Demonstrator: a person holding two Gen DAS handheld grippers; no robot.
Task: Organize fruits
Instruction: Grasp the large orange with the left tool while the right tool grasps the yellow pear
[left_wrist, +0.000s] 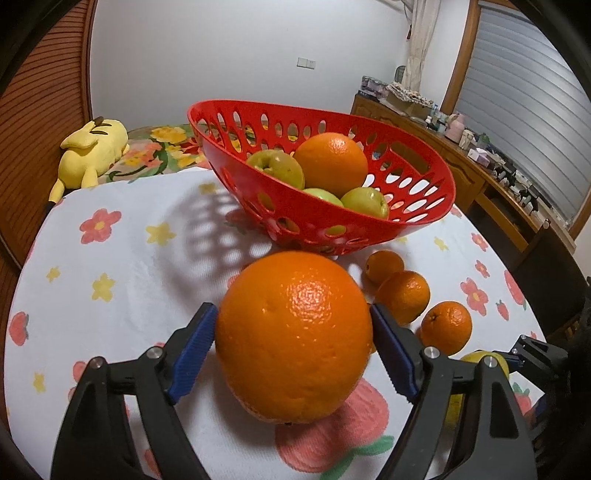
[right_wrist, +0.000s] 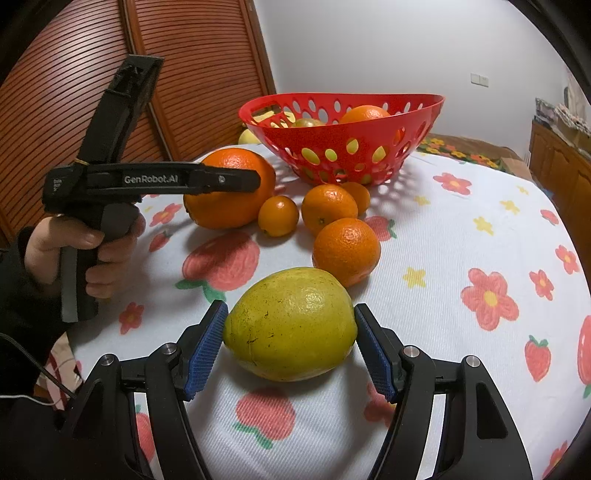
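Observation:
A big orange (left_wrist: 293, 350) rests on the flowered tablecloth between the blue pads of my left gripper (left_wrist: 291, 310), which is open around it; a thin gap shows at the left pad. In the right wrist view this gripper (right_wrist: 255, 181) lies alongside the same orange (right_wrist: 229, 192), held by a person's hand (right_wrist: 92, 243). My right gripper (right_wrist: 290, 314) is shut on a yellow lemon (right_wrist: 291, 325) that sits low on the cloth, both pads touching its ends. Behind stands a red perforated basket (left_wrist: 321, 107) with an orange (left_wrist: 330, 158) and green apples (left_wrist: 277, 168).
Several small oranges (right_wrist: 347, 251) lie on the cloth between the lemon and the basket (right_wrist: 332, 96). A yellow plush toy (left_wrist: 92, 151) lies at the far left. A wooden sideboard (left_wrist: 480, 166) with clutter runs along the right. Slatted wooden doors (right_wrist: 184, 74) stand behind the table.

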